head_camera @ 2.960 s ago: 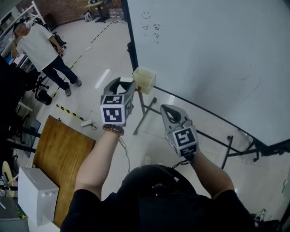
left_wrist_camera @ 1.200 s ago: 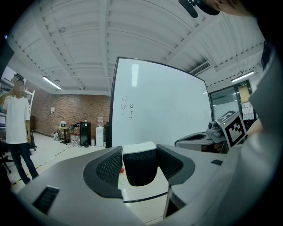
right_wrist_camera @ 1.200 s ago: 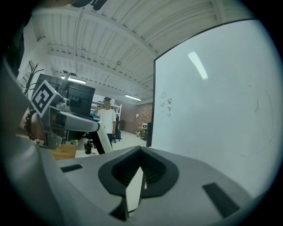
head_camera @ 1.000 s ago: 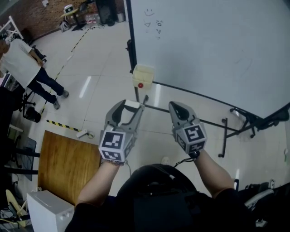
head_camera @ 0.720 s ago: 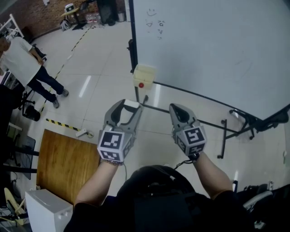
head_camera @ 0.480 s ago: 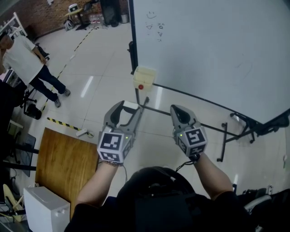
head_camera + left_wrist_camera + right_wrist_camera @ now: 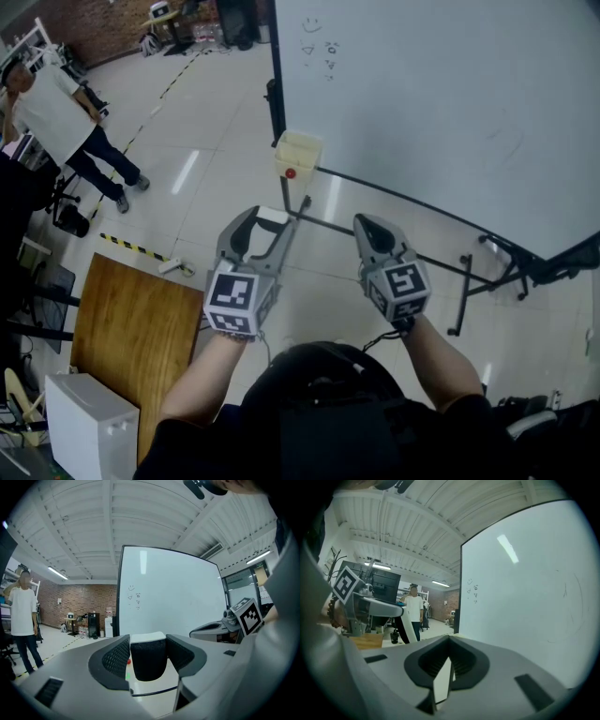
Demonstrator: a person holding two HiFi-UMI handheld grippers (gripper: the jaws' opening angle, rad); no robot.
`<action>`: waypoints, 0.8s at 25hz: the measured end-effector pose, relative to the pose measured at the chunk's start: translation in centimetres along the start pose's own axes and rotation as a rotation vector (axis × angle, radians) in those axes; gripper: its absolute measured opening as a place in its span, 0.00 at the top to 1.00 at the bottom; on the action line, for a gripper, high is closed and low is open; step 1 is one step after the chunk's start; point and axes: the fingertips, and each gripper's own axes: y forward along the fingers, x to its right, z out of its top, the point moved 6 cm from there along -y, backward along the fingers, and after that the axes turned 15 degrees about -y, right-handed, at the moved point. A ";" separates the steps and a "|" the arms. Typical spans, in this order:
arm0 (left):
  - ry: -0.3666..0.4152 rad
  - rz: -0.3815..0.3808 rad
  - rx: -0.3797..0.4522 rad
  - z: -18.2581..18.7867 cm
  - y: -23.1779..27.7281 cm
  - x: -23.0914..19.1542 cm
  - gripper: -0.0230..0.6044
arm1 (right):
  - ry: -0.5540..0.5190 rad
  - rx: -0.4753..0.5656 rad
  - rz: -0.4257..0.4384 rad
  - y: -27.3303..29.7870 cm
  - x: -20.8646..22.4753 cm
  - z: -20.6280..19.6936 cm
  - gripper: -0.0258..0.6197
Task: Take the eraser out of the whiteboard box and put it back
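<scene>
Two grippers side by side in the head view, both facing the whiteboard (image 7: 441, 94) and apart from it. Left gripper (image 7: 270, 223) clamped on the eraser (image 7: 273, 216), white top showing between the fingertips, jaws spread only as wide as the eraser itself. Right gripper (image 7: 365, 223) closed on nothing, nearer the whiteboard's middle than the left one. Cream whiteboard box (image 7: 298, 155) with a red dot, hanging at the whiteboard's lower left corner, clear of the eraser and beyond both grippers. Wooden table (image 7: 131, 319) and white container (image 7: 80, 422) well left of the whiteboard, low in the picture. Person in a white shirt (image 7: 56, 98) standing far left of the whiteboard.

Left gripper view: eraser upright, dark body under a white cap, pressed between both ribbed pads, with the whiteboard straight beyond it. Small drawings near the whiteboard's upper left. Marker cube of the right gripper in front of the whiteboard's right edge. Person again out to the whiteboard's left.

Right gripper view: jaws shut tip to tip, nothing held, only a thin pale slit between them. Whiteboard filling the right side. Left gripper and person left of the whiteboard.
</scene>
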 end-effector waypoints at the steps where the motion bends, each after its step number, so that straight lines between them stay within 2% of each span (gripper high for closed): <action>1: -0.005 -0.001 0.002 0.0 -0.1 0.1 0.58 | -0.002 0.002 0.000 0.0 0.0 0.0 0.93; 12: -0.013 0.018 0.009 0.0 -0.5 1.2 0.58 | -0.005 0.018 0.021 -1.3 0.4 0.3 0.93; 20: -0.018 0.053 0.007 0.3 1.1 2.3 0.58 | -0.008 0.023 0.034 -2.9 2.1 -0.3 0.93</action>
